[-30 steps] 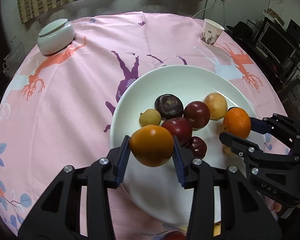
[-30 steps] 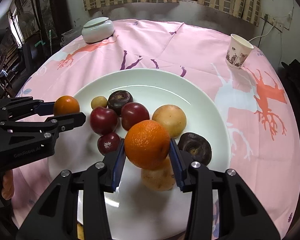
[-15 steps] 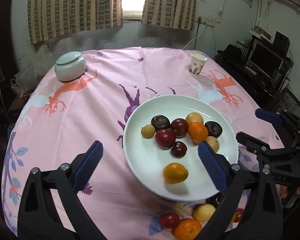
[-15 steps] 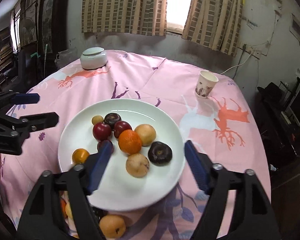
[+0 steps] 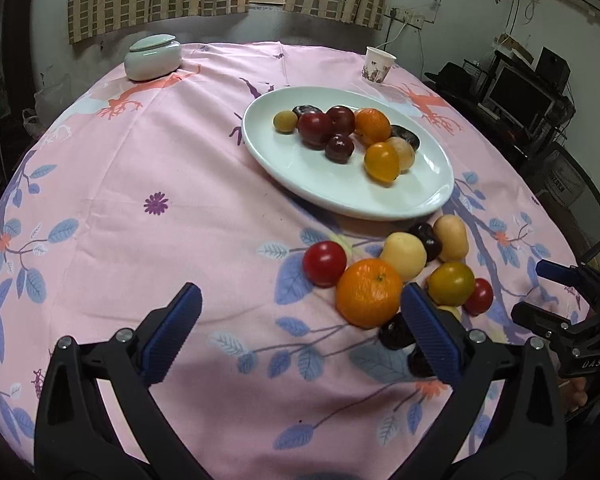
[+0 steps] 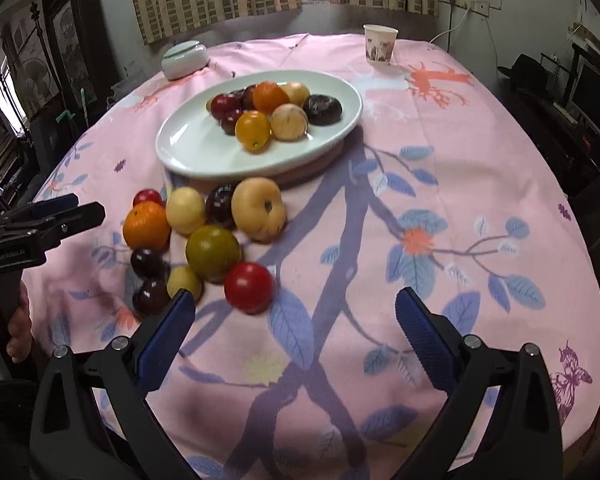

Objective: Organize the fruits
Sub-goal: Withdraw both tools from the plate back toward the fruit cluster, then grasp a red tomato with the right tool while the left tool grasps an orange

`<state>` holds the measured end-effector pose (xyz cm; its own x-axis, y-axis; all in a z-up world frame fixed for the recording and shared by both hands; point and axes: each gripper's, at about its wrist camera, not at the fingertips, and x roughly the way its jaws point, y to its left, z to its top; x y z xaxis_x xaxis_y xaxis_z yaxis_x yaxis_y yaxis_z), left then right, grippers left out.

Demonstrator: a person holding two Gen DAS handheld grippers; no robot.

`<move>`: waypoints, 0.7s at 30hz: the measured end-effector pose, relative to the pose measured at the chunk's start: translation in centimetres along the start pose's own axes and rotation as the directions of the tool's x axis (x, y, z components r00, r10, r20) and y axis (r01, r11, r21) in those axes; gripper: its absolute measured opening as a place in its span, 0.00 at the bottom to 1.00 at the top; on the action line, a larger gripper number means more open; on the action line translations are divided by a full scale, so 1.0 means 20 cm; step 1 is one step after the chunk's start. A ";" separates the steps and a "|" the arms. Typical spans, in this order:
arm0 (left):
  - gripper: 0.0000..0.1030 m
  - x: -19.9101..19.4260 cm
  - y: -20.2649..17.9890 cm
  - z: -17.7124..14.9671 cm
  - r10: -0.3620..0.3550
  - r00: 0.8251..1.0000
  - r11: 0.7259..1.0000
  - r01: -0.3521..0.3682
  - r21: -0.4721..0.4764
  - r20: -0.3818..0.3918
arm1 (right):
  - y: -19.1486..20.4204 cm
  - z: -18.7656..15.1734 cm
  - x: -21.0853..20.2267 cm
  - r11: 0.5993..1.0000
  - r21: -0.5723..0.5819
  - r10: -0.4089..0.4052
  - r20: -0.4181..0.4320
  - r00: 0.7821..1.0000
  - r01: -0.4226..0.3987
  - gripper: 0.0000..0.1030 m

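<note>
A white plate (image 5: 300,184) holds several fruits, among them an orange (image 5: 374,124) and a yellow-orange fruit (image 5: 382,162). In front of the plate a loose pile lies on the pink cloth: an orange (image 5: 369,293), a red tomato (image 5: 325,263), pale peaches, dark plums. My left gripper (image 5: 300,300) is open and empty, its right finger beside the loose orange. My right gripper (image 6: 296,300) is empty with its jaws opening, just short of a red tomato (image 6: 249,287). Each gripper shows in the other's view, the right gripper (image 5: 532,290) and the left gripper (image 6: 86,206).
A lidded ceramic jar (image 5: 153,57) stands at the far left of the round table and a paper cup (image 5: 378,65) at the far right. Dark furniture with a monitor (image 5: 520,92) lines the right side. A hand (image 6: 18,332) grips the left handle.
Both grippers let go of their fruits onto the plate, opened wide and drew back toward the table's near side. The loose pile has come into view.
</note>
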<state>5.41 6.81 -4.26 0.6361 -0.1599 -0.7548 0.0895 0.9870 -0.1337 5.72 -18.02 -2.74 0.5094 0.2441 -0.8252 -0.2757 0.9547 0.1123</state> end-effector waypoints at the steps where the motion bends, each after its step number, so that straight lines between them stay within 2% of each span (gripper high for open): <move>1: 0.98 -0.01 0.00 -0.01 0.009 1.000 1.000 -0.009 0.005 0.001 | 0.02 -0.02 0.01 1.000 -0.010 -0.007 -0.013 1.000 0.007 0.98; 6: 0.98 -0.02 -0.01 -0.05 0.027 1.000 0.999 -0.027 0.020 -0.010 | 0.06 -0.04 0.05 0.999 -0.036 -0.015 -0.030 0.999 0.014 0.98; 10: 0.98 -0.03 -0.02 -0.08 0.045 0.999 0.998 -0.045 0.043 -0.017 | 0.05 -0.04 0.06 0.999 -0.020 -0.034 0.029 0.999 0.035 0.97; 11: 0.98 -0.03 -0.02 -0.08 0.046 0.999 0.998 -0.045 0.048 -0.021 | 0.04 -0.04 0.05 0.999 -0.019 -0.034 0.040 0.999 0.034 0.91; 12: 0.98 -0.03 -0.02 -0.09 0.047 0.999 0.998 -0.046 0.053 -0.024 | 0.05 -0.03 0.06 1.000 -0.020 -0.021 0.036 0.999 0.022 0.76; 13: 0.98 -0.03 -0.02 -0.10 0.049 0.998 0.997 -0.047 0.057 -0.026 | 0.05 -0.03 0.07 1.000 -0.022 -0.001 0.023 1.000 0.001 0.70; 15: 0.98 -0.03 -0.03 -0.10 0.047 0.998 0.997 -0.045 0.060 -0.029 | 0.05 -0.02 0.09 0.999 -0.020 0.026 0.001 1.000 -0.026 0.61; 19: 0.98 -0.02 -0.03 -0.10 0.031 0.999 0.998 -0.029 0.063 -0.037 | 0.08 -0.01 0.15 0.997 -0.022 0.069 -0.035 0.997 -0.070 0.50; 20: 0.98 -0.01 -0.03 -0.10 0.027 0.999 0.998 -0.024 0.065 -0.041 | 0.08 -0.01 0.18 0.997 -0.015 0.080 -0.042 0.996 -0.081 0.38; 21: 0.98 -0.01 -0.04 -0.09 0.026 0.999 0.997 -0.023 0.067 -0.045 | 0.08 0.00 0.19 0.996 -0.008 0.090 -0.041 0.995 -0.090 0.34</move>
<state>3.81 6.06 -5.28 0.6035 -0.1345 -0.7859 0.1258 0.9894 -0.0727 7.18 -15.58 -5.68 0.4485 0.3216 -0.8339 -0.3266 0.9275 0.1820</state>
